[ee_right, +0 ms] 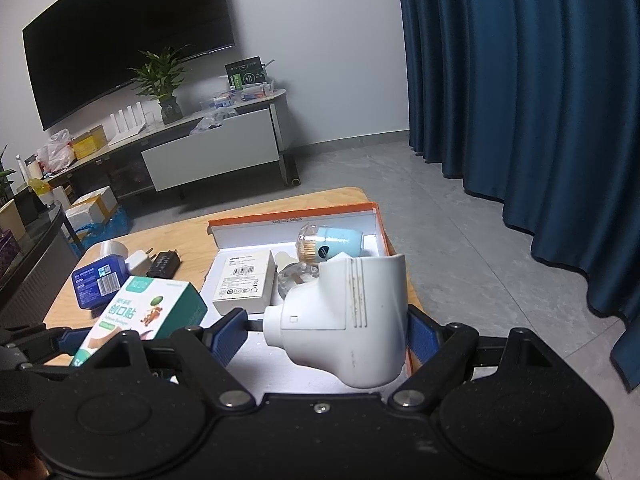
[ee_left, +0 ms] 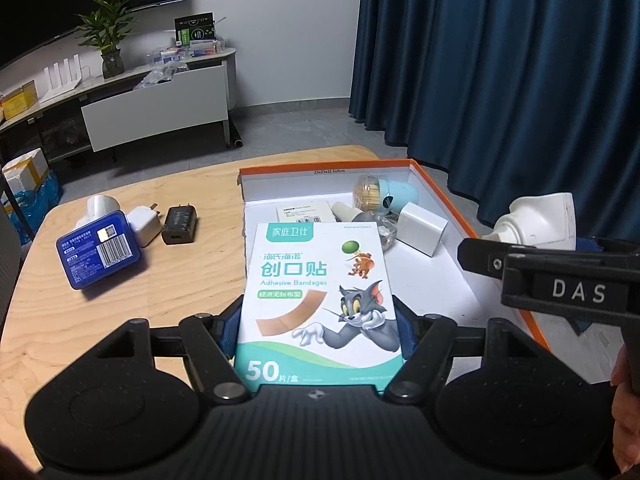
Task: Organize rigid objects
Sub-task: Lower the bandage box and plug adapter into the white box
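Note:
My left gripper (ee_left: 316, 330) is shut on an adhesive bandage box (ee_left: 318, 300) with a cartoon cat, held above the near left edge of the orange-rimmed white box (ee_left: 440, 280). My right gripper (ee_right: 326, 334) is shut on a white plug-in device (ee_right: 348, 320), held over the box's near right part; it also shows in the left wrist view (ee_left: 536, 220). The bandage box shows in the right wrist view (ee_right: 148, 316). Inside the box lie a toothpick jar with blue cap (ee_left: 384, 194), a white cube charger (ee_left: 422, 228) and a white flat carton (ee_right: 244, 282).
On the wooden table (ee_left: 132, 320) left of the box lie a blue tin (ee_left: 98, 250), a white plug (ee_left: 144, 224), a black charger (ee_left: 179, 225) and a white cylinder (ee_left: 102, 206). A blue curtain (ee_left: 500, 60) hangs right; a TV cabinet (ee_left: 152, 104) stands behind.

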Demonstrator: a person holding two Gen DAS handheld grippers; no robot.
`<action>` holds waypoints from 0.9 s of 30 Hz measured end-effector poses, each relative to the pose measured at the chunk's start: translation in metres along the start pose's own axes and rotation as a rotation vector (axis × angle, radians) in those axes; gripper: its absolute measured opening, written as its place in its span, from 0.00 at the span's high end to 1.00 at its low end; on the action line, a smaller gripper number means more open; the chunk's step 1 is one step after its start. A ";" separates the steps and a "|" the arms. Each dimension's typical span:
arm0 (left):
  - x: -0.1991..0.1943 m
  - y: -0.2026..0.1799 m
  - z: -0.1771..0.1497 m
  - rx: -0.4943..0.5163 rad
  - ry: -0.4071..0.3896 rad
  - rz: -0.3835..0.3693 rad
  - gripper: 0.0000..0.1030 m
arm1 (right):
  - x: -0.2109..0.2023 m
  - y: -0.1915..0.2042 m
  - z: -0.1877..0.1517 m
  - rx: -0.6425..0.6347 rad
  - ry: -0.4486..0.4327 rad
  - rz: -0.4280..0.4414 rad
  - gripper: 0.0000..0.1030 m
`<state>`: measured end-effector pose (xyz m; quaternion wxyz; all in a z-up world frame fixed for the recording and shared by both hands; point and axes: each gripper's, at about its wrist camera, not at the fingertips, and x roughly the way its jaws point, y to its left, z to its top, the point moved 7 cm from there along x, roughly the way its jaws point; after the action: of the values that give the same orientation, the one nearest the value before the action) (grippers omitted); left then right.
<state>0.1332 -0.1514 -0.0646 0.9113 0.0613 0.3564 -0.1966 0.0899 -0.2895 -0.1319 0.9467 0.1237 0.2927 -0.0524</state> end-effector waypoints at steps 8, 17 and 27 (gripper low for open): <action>0.005 -0.002 0.000 0.005 0.010 -0.005 0.31 | 0.005 -0.002 0.003 -0.005 0.003 -0.001 0.05; 0.009 -0.004 -0.001 0.007 0.021 -0.013 0.31 | 0.016 -0.002 0.007 -0.019 0.015 -0.002 0.05; 0.013 -0.005 0.000 0.012 0.031 -0.018 0.31 | 0.028 0.001 0.010 -0.031 0.029 0.000 0.05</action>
<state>0.1396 -0.1599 -0.0735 0.9034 0.0665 0.3700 -0.2061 0.1182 -0.2919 -0.1396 0.9443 0.1098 0.3069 -0.0460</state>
